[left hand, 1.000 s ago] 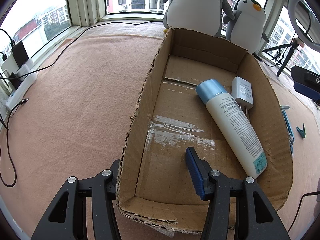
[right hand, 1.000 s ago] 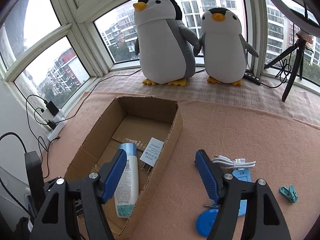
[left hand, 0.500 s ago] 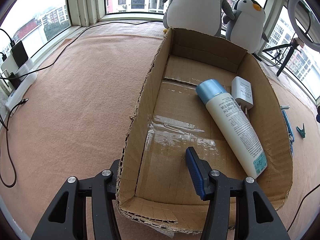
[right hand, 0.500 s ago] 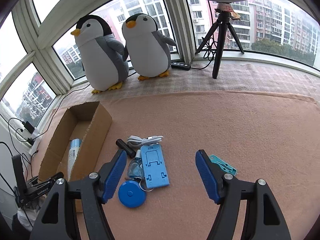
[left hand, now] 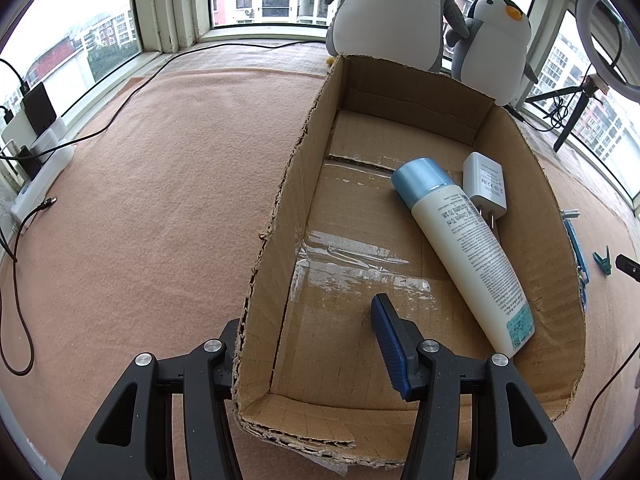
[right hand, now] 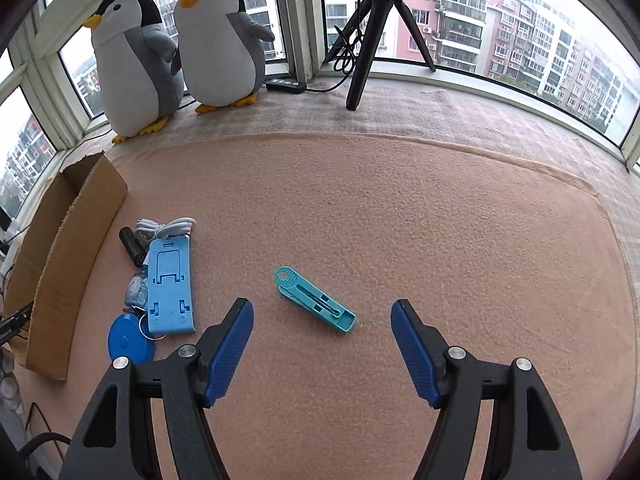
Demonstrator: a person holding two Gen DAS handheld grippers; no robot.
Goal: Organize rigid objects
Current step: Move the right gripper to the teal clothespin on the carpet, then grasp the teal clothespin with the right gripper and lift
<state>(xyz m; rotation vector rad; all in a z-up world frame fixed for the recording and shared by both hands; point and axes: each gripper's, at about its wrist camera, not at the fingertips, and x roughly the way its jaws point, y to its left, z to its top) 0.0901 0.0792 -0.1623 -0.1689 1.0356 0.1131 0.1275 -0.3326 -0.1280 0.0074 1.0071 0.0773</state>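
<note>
Directly ahead of our right gripper (right hand: 322, 344), whose jaws stand wide apart and empty, the teal clip (right hand: 314, 299) lies flat on the pink mat (right hand: 400, 208), between and just beyond the fingertips. Our left gripper (left hand: 308, 344) straddles the near left wall of the cardboard box (left hand: 276, 240), spread and not clamped. We judge the pick of the clip to be in hand; next, lower, align across its narrow width, and close.

Right gripper (right hand: 322, 332) hangs wide open over the pink blanket (right hand: 400, 208), teal clothespin (right hand: 315, 300) lying flat between the fingers (not touching either). Blue phone stand (right hand: 170, 286) and cardboard box (right hand: 68, 264) sit off left.
</note>
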